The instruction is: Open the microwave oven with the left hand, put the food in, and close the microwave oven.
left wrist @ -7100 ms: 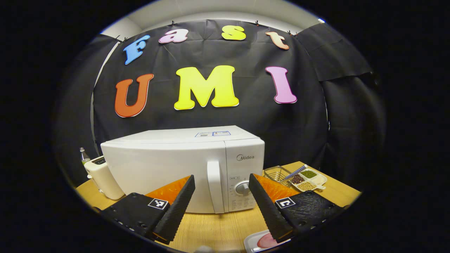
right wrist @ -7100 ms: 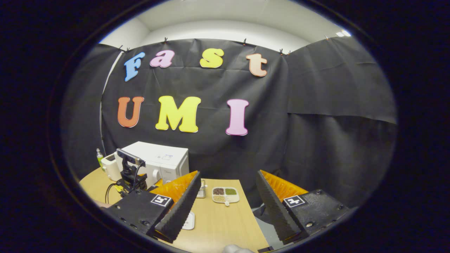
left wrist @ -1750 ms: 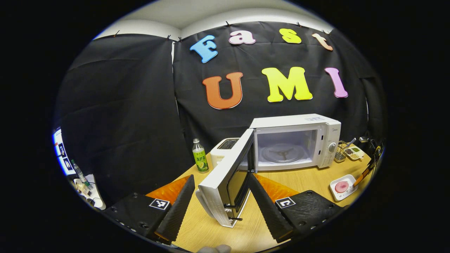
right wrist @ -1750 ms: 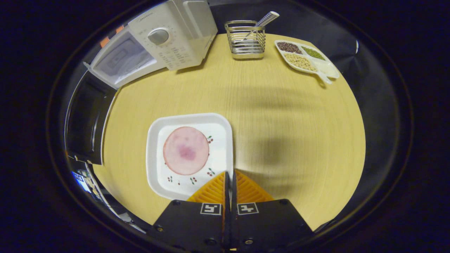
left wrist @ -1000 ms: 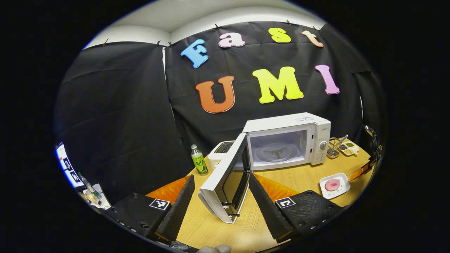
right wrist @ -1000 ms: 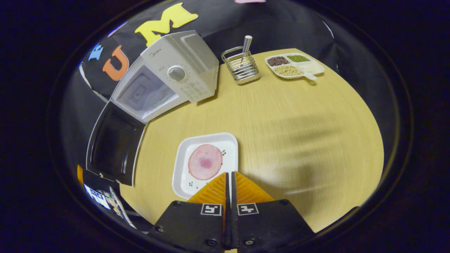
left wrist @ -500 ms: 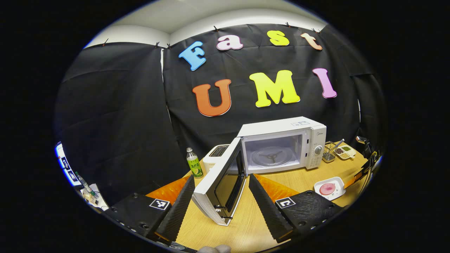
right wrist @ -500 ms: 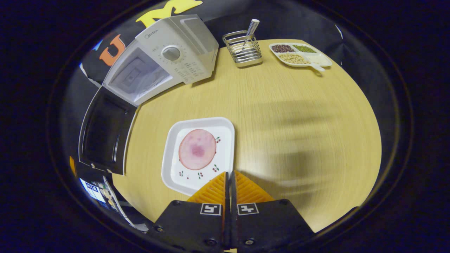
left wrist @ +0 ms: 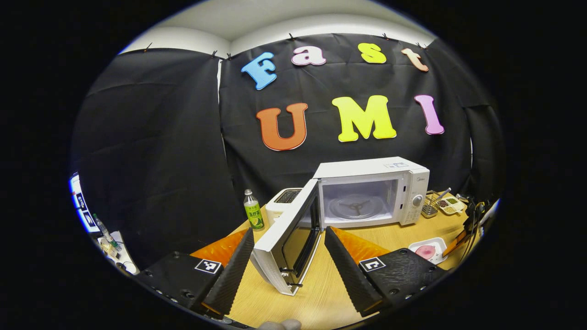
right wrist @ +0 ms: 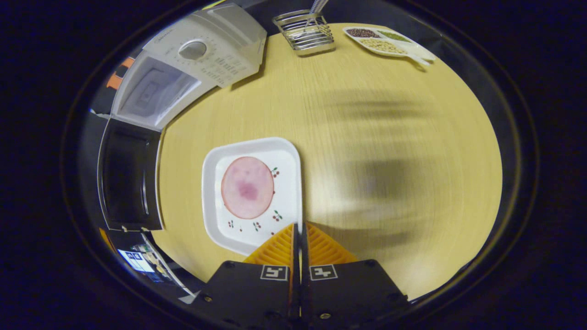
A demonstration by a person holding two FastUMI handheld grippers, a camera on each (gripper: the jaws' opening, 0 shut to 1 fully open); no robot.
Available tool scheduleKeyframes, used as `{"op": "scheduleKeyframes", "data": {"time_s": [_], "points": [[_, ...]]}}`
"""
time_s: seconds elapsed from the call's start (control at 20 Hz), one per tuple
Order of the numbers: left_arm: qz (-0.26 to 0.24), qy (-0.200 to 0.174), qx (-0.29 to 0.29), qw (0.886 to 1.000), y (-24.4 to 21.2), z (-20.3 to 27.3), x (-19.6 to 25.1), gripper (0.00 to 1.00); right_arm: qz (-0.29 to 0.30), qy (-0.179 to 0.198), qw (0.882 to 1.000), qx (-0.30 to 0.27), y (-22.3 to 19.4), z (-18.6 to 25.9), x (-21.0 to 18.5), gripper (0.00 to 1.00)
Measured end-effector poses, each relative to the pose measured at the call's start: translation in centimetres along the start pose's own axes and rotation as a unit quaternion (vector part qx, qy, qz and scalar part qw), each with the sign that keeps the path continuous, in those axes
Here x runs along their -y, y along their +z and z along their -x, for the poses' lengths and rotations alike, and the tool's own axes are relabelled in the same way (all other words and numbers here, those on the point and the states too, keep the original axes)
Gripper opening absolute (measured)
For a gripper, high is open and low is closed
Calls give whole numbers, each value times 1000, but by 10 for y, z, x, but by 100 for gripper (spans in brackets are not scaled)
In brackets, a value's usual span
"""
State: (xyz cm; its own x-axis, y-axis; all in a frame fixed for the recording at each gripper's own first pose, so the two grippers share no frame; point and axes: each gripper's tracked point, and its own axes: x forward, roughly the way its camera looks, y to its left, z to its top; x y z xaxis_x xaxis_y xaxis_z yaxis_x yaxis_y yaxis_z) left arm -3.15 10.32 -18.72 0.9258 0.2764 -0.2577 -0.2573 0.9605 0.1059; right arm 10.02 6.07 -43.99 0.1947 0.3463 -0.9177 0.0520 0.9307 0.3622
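Note:
The white microwave [left wrist: 367, 183] stands on the wooden table with its door [left wrist: 284, 243] swung wide open and its glass turntable bare. My left gripper [left wrist: 289, 230] is open, a little back from the door's free edge, holding nothing. A white square plate [right wrist: 215, 192] carries a round pink slice of ham [right wrist: 247, 187]. My right gripper [right wrist: 300, 225] is shut on the plate's near right rim and looks steeply down at the table [right wrist: 367, 137]. From above, the microwave [right wrist: 192, 50] and its dark-lined door [right wrist: 128, 178] lie to the plate's upper left. The plate [left wrist: 425, 251] also shows right of the microwave.
A wire basket [right wrist: 305, 32] with a utensil and a divided dish of beans [right wrist: 385, 41] stand at the table's far side, right of the microwave. A green bottle [left wrist: 252, 211] and a white toaster [left wrist: 284, 201] stand left of the microwave.
The right gripper has tipped further down, the plate staying at its fingertips. The left gripper has shifted slightly; the door stays wide open.

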Motion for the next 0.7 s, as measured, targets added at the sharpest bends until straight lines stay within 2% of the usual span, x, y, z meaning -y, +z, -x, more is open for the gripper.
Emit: {"op": "scheduleKeyframes", "data": {"time_s": [0.2,0.35,0.4,0.5,0.6,0.7], "points": [[0,2,-3,1000,-8,-2,-5,93,23,2,1000,15,0,-2,-1,3],[0,2,-10,1000,-14,-2,-8,93,32,13,997,65,-1,0,-1,3],[-2,2,-15,1000,-17,-1,-9,93,32,36,995,84,2,1,-9,0],[-10,-1,-24,1000,-20,-2,-11,93,21,60,993,102,-1,-4,-8,3],[-24,-1,-29,999,-18,-2,-11,93,-7,104,987,123,2,2,-12,0],[-35,-2,-28,999,-11,-1,-11,93,-15,123,982,144,4,5,-10,3]]}}
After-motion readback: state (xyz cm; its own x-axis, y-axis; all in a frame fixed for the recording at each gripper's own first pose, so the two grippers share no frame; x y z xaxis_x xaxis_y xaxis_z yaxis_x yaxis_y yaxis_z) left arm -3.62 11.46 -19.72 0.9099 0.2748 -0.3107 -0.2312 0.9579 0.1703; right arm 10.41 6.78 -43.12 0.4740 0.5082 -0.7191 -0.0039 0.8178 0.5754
